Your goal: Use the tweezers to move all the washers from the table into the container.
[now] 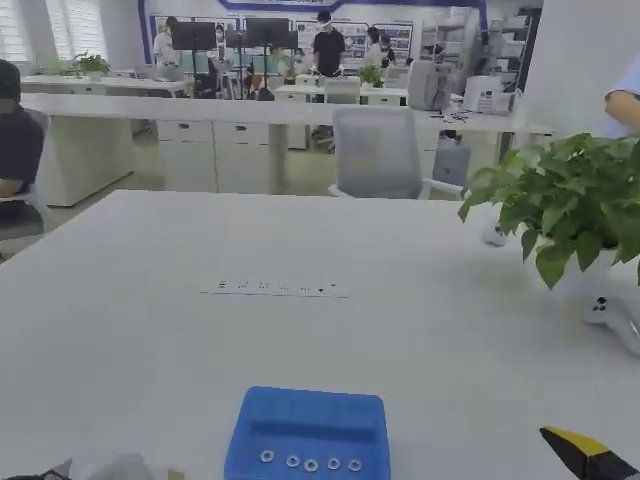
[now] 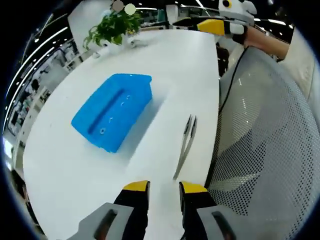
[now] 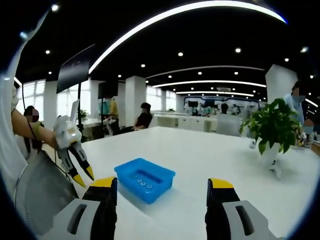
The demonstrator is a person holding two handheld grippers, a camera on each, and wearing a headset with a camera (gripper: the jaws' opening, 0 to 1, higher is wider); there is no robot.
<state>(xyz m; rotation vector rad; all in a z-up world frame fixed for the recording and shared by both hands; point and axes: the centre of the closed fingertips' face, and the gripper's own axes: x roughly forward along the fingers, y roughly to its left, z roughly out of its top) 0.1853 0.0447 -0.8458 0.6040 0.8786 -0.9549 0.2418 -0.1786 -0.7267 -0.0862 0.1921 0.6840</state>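
Note:
A blue container sits near the table's front edge, with several washers in a row inside it. The tweezers lie on the white table beside the container, just ahead of my left gripper. That gripper is open with a narrow gap and holds nothing. My right gripper is wide open and empty, above the table and facing the container. One of its yellow fingertips shows at the bottom right of the head view. A hand holds the left gripper left of the container.
A potted plant stands at the table's right side, with small white objects near it. A printed strip lies mid-table. A mesh chair back is close beside the table edge. Desks, chairs and people are behind.

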